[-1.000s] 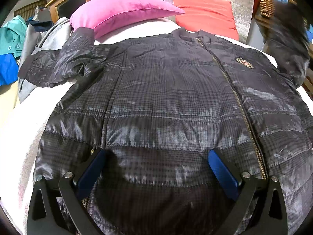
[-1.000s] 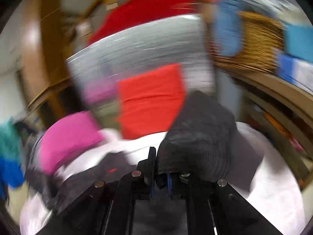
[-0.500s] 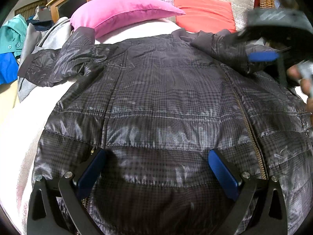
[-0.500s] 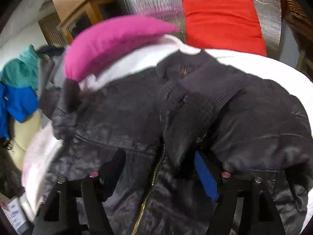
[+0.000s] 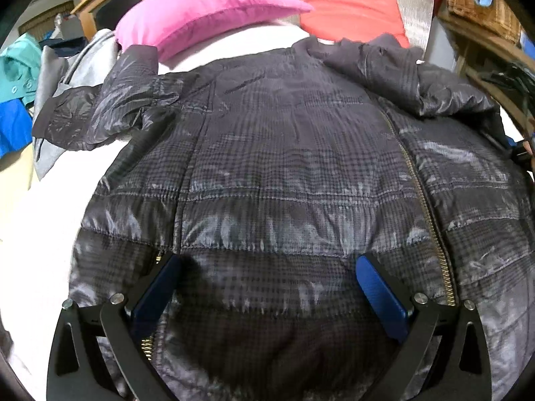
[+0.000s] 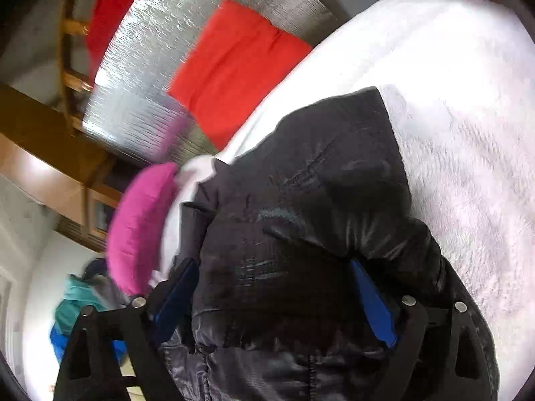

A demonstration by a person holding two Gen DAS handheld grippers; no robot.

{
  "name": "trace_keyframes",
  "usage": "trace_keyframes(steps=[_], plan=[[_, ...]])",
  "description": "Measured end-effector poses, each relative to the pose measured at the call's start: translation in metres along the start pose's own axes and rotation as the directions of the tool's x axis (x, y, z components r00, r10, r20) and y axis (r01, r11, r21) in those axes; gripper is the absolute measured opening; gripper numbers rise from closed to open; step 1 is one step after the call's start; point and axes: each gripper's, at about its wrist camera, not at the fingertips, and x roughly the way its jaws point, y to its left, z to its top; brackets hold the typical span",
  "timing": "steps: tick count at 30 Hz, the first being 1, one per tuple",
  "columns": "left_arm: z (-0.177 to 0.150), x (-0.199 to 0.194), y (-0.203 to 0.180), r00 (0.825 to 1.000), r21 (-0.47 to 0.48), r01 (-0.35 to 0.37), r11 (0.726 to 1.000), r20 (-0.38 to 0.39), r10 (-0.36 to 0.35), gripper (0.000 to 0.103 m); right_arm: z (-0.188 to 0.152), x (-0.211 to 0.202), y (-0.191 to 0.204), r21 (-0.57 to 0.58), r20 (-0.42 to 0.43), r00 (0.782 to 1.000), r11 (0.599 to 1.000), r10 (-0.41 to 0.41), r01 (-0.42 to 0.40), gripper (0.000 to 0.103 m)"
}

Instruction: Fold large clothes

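left gripper (image 5: pixel 267 287) fingers spread, released, over jacket (image 5: pixel 284 173) hem on bed (image 5: pixel 43 207) | right gripper (image 6: pixel 272 295) fingers opening, straddling, not clamping, the sleeve (image 6: pixel 321 167) it held a second ago | sleeve now folded inward near collar; other sleeve (image 5: pixel 100 113) next.

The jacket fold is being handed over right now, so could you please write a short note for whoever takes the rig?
Left tongs: wide open, hovering over the lower front of the jacket, gripping nothing.
Right tongs: jaws opening, with the folded sleeve lying between them, apparently no longer pinched.
Jacket: flat, front up and zipped, on the white bed cover, collar toward the pink pillow and red pillow.
Done: one sleeve laid in over the chest by the collar.
Left: the other sleeve lies spread out to the side; fold it in, then fold the body.
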Motion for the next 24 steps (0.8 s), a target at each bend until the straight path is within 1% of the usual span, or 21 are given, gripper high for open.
trace_keyframes(steps=[2, 4, 6, 7, 9, 11, 13, 15, 16, 17, 18, 19, 20, 21, 22, 23, 24], plan=[[0.019, -0.012, -0.001, 1.000, -0.016, 0.008, 1.000, 0.022, -0.007, 0.103, -0.009, -0.005, 0.002, -0.047, 0.017, 1.000, 0.999, 0.018, -0.017, 0.092], [0.056, -0.028, -0.011, 0.997, -0.014, 0.021, 1.000, 0.075, -0.020, 0.103, -0.017, -0.005, 0.000, -0.085, 0.044, 0.998, 0.996, 0.033, -0.029, 0.092], [0.095, -0.033, -0.032, 0.994, 0.024, 0.052, 0.998, 0.095, -0.054, 0.103, -0.022, -0.004, 0.000, -0.123, 0.073, 0.997, 0.992, 0.037, -0.028, 0.092], [0.113, -0.032, -0.046, 0.993, 0.046, 0.046, 0.998, 0.105, -0.051, 0.103, -0.022, -0.006, 0.000, -0.142, 0.079, 0.996, 0.990, 0.033, -0.022, 0.092], [0.143, -0.027, -0.078, 0.992, 0.103, 0.022, 0.994, 0.120, -0.034, 0.103, -0.022, -0.007, -0.002, -0.136, 0.088, 0.995, 0.990, 0.053, -0.040, 0.092], [0.166, -0.016, -0.111, 0.992, 0.168, -0.006, 0.986, 0.125, -0.015, 0.103, -0.022, -0.007, -0.007, -0.120, 0.098, 0.992, 0.990, 0.084, -0.072, 0.092], [0.180, 0.005, -0.141, 0.995, 0.241, -0.048, 0.969, 0.094, 0.026, 0.103, -0.019, -0.006, -0.005, -0.114, 0.103, 0.990, 0.990, 0.100, -0.088, 0.092], [0.186, 0.029, -0.156, 0.996, 0.284, -0.089, 0.955, 0.052, 0.078, 0.103, -0.019, -0.008, -0.004, -0.117, 0.106, 0.989, 0.989, 0.100, -0.088, 0.092], [0.188, 0.041, -0.160, 0.994, 0.306, -0.111, 0.946, 0.028, 0.108, 0.093, -0.019, -0.007, -0.004, -0.119, 0.106, 0.989, 0.989, 0.099, -0.086, 0.092], [0.189, 0.050, -0.158, 0.992, 0.313, -0.125, 0.941, 0.011, 0.128, 0.079, -0.019, -0.006, -0.003, -0.119, 0.106, 0.989, 0.989, 0.099, -0.087, 0.092], [0.191, 0.057, -0.151, 0.994, 0.300, -0.097, 0.949, -0.019, 0.108, 0.045, -0.019, -0.005, -0.003, -0.119, 0.107, 0.989, 0.989, 0.102, -0.089, 0.092], [0.195, 0.059, -0.138, 0.996, 0.250, -0.060, 0.966, -0.048, 0.075, 0.028, -0.020, -0.003, -0.004, -0.118, 0.107, 0.989, 0.989, 0.104, -0.091, 0.092], [0.193, 0.055, -0.124, 0.997, 0.190, -0.050, 0.980, -0.050, 0.060, 0.028, -0.020, -0.003, -0.003, -0.118, 0.107, 0.989, 0.989, 0.105, -0.092, 0.092], [0.194, 0.049, -0.096, 0.999, 0.065, -0.015, 0.998, -0.032, 0.017, 0.028, -0.020, -0.003, -0.003, -0.118, 0.108, 0.988, 0.989, 0.106, -0.094, 0.092], [0.192, 0.045, -0.077, 1.000, -0.012, 0.021, 1.000, -0.014, -0.022, 0.028, -0.021, -0.001, -0.002, -0.118, 0.107, 0.989, 0.989, 0.105, -0.093, 0.092], [0.186, 0.041, -0.059, 0.999, -0.071, 0.054, 0.996, 0.010, -0.053, 0.028, -0.020, 0.000, -0.002, -0.119, 0.108, 0.989, 0.989, 0.105, -0.092, 0.092], [0.180, 0.040, -0.044, 0.998, -0.114, 0.064, 0.991, 0.024, -0.062, 0.028, -0.020, 0.000, -0.002, -0.119, 0.108, 0.989, 0.989, 0.105, -0.092, 0.092]])
